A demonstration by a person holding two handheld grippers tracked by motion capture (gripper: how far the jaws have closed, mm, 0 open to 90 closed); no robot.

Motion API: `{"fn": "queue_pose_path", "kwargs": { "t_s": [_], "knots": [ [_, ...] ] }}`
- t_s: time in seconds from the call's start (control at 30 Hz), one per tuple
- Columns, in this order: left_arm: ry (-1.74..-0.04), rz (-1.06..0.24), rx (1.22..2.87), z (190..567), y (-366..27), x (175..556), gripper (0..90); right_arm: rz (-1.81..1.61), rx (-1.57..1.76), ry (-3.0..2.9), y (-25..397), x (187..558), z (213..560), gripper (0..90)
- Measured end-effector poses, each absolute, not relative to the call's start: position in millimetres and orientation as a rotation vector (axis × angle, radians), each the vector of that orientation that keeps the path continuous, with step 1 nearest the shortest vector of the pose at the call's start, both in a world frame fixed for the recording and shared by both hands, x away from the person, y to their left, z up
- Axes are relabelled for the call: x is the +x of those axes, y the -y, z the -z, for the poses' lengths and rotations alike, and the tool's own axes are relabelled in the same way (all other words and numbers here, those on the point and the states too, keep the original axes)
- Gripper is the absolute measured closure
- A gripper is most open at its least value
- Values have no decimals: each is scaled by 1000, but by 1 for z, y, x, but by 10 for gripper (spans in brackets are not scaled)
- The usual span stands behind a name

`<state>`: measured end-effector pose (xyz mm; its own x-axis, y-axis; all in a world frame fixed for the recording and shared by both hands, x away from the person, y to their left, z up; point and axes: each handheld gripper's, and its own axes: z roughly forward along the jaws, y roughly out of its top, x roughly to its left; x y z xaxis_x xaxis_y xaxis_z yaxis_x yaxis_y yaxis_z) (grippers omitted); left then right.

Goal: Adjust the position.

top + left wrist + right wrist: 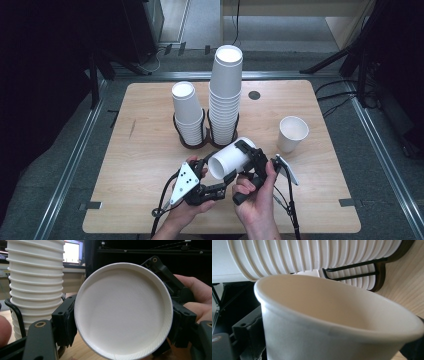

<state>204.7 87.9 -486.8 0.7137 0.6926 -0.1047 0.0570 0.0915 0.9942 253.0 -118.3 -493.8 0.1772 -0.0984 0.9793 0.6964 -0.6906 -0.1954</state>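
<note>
A wooden table [150,200] carries two stacks of white paper cups in a dark wire holder [192,142] near its centre: a short stack [186,112] and, at its 3 o'clock, a tall stack [225,92]. A single upright cup [292,133] stands apart at 4 o'clock of the tall stack. A dark round disc [254,95] lies at 12 o'clock of that cup.

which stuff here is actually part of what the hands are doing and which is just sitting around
In the job:
- held paper cup, lying on its side between both grippers
- left gripper
- right gripper
- tall cup stack and short cup stack in the black rack

Lying about:
- single upright cup
- cables on the floor
</note>
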Motion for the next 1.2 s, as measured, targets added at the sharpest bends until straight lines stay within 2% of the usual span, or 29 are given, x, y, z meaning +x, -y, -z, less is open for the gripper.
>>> {"fn": "queue_pose_path", "kwargs": {
  "t_s": [0.43, 0.53, 0.63, 0.93, 1.2],
  "knots": [
    [-669, -498, 1454, 487, -90, 207, 221, 1662, -1834, 591, 121, 250, 494, 110],
    [-682, -485, 1486, 485, -91, 208, 144, 1714, -1870, 636, 124, 249, 490, 115],
    [-712, -466, 1532, 482, -92, 210, 96, 1780, -1926, 732, 125, 248, 482, 117],
    [-715, -348, 1590, 474, -96, 212, 46, 2076, -2176, 1253, 120, 242, 463, 118],
    [-737, -333, 1601, 473, -103, 216, 24, 2295, -2124, 1694, 116, 237, 447, 118]
  ]
}}
